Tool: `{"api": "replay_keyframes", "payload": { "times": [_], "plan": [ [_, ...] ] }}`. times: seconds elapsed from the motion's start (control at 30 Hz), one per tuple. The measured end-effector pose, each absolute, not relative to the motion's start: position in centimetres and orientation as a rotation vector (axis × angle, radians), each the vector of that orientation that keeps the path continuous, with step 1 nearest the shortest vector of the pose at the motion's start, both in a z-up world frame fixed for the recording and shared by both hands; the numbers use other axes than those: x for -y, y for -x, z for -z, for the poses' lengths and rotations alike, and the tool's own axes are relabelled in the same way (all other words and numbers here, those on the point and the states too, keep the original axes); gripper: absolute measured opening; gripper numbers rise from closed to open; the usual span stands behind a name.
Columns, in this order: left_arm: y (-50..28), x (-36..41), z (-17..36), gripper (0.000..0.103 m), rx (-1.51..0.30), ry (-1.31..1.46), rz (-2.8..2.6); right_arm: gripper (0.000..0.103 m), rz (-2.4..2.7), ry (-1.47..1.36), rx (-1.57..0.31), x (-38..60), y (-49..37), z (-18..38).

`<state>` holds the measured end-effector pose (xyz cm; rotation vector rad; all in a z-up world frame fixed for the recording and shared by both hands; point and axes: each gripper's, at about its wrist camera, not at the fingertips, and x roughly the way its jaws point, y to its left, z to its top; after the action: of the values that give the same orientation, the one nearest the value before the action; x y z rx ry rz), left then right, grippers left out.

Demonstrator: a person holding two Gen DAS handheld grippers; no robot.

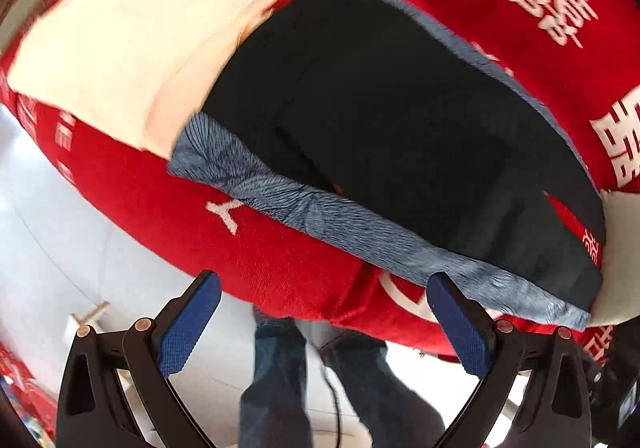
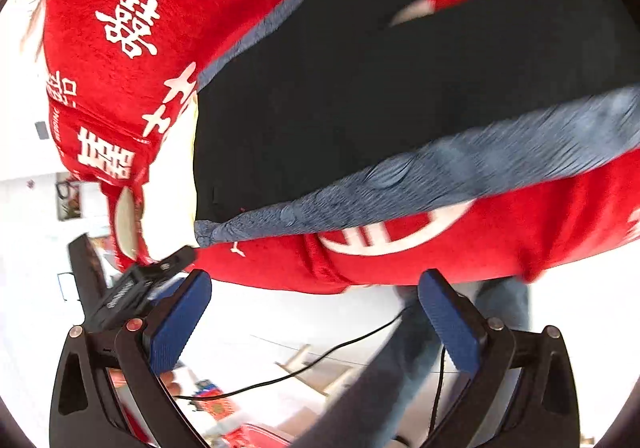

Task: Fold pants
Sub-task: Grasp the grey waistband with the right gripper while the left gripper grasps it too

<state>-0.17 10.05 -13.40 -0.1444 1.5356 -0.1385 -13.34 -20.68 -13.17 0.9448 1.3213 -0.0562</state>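
Black pants (image 1: 360, 120) lie flat on the red blanket (image 1: 260, 260), grey waistband (image 1: 320, 212) nearest. Left gripper (image 1: 324, 324) and right gripper (image 2: 316, 324) both wide open, empty, near the edge. Fabric looks soft, light, floppy; pinch at the waistband corners.

I am seeing a bed covered by a red blanket (image 1: 280, 264) with white characters. Lying directly on it are the dark pants (image 1: 360, 120) with a grey-blue waistband, and a cream folded cloth (image 1: 120, 48) touching their far end.
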Motion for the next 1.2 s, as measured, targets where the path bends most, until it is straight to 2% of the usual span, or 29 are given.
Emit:
{"api": "replay_keyframes", "payload": {
  "times": [0.27,0.33,0.47,0.5,0.57,0.6,0.63,0.67,1.03,1.07,1.1,1.13,1.17,1.2],
  "plan": [
    [-0.6,-13.7,19.1,0.103,-1.495,0.378,0.241,0.098,-0.066,-1.131,-1.248,16.0,11.1,22.5],
    [-1.0,-14.2,19.8,0.103,-1.496,0.426,0.263,0.09,-0.083,-1.155,-1.221,15.3,10.4,23.9],
    [-1.7,-14.2,20.8,0.103,-1.511,0.447,0.295,0.083,-0.047,-1.227,-1.158,15.3,9.8,25.6],
    [-1.8,-14.0,20.8,0.103,-1.515,0.441,0.301,0.079,-0.035,-1.255,-1.142,15.6,9.7,25.8],
    [-2.0,-13.7,21.0,0.103,-1.523,0.453,0.308,0.056,-0.009,-1.317,-1.114,16.1,9.6,25.9],
    [-2.3,-13.8,21.1,0.103,-1.527,0.472,0.311,0.034,0.006,-1.333,-1.107,16.3,9.6,25.8],
    [-2.5,-14.1,21.1,0.103,-1.526,0.49,0.31,0.023,0.015,-1.351,-1.09,16.7,9.4,25.5],
    [-2.9,-14.2,21.1,0.103,-1.524,0.511,0.307,0.02,0.01,-1.362,-1.072,16.9,9.3,25.2],
    [-5.4,-15.3,21.3,0.103,-1.474,0.721,0.221,0.018,-0.145,-1.274,-1.006,17.2,8.0,19.8],
    [-5.6,-15.2,21.4,0.099,-1.467,0.715,0.212,0.018,-0.15,-1.261,-1.017,17.1,8.1,19.9],
    [-6.0,-14.9,21.5,0.08,-1.469,0.705,0.206,0.021,-0.154,-1.249,-1.031,17.0,7.9,20.1],
    [-6.0,-14.9,21.5,0.073,-1.475,0.689,0.205,0.022,-0.157,-1.238,-1.047,17.0,8.1,20.4],
    [-6.2,-14.7,21.3,0.071,-1.467,0.672,0.218,0.022,-0.149,-1.229,-1.064,17.3,8.5,20.9],
    [-6.4,-14.6,21.1,0.048,-1.456,0.67,0.257,0.025,-0.143,-1.226,-1.074,17.4,8.8,21.4]
  ]
}}
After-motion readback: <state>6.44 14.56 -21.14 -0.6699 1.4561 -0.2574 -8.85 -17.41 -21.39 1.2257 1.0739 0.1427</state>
